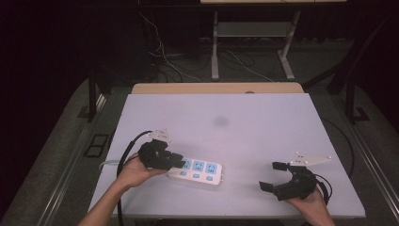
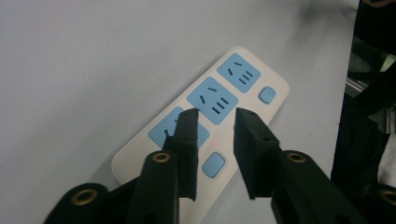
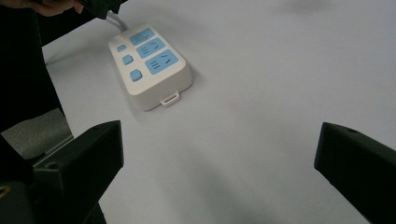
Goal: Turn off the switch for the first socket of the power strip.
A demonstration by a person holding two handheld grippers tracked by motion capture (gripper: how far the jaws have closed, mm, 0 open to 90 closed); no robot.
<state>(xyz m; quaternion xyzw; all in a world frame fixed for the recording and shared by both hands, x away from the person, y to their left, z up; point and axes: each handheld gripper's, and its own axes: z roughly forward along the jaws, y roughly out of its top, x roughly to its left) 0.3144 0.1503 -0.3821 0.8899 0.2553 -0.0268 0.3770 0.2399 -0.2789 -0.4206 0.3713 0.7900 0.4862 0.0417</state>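
1. High view: one white power strip (image 1: 200, 171) lies flat on the pale table (image 1: 263, 117), near the front edge, left of centre. 3 blue sockets on top, 3 blue buttons along its near side. Left gripper (image 1: 176, 162) sits over the strip's left end, hand (image 1: 134, 172) behind it. Right gripper (image 1: 272, 175) rests well apart to the right, jaws spread wide, nothing between them.

2. Left gripper view: jaws part-open with a narrow gap, holding nothing; tips hang over the strip (image 2: 205, 126) at the nearest socket (image 2: 177, 130) and its button (image 2: 213, 164). Cannot tell whether the tips touch the casing. Count here: 3 sockets, 2 buttons seen clearly.

3. Right gripper view: own jaws far apart, bare table between. Strip (image 3: 149, 65) up-left, well off; grey cable (image 3: 116, 21) leaves its far end, small hanging tab (image 3: 170, 99) on the near end. 3 sockets, 3 buttons.

4. Handling (judgement): rigid plastic shell, prob. light-to-moderate, smooth so may slide on the table if pushed. Not fragile. Best grip across the narrow width at the long side walls, mid-body; cable will drag and twist it. Buttons need only a tip press.
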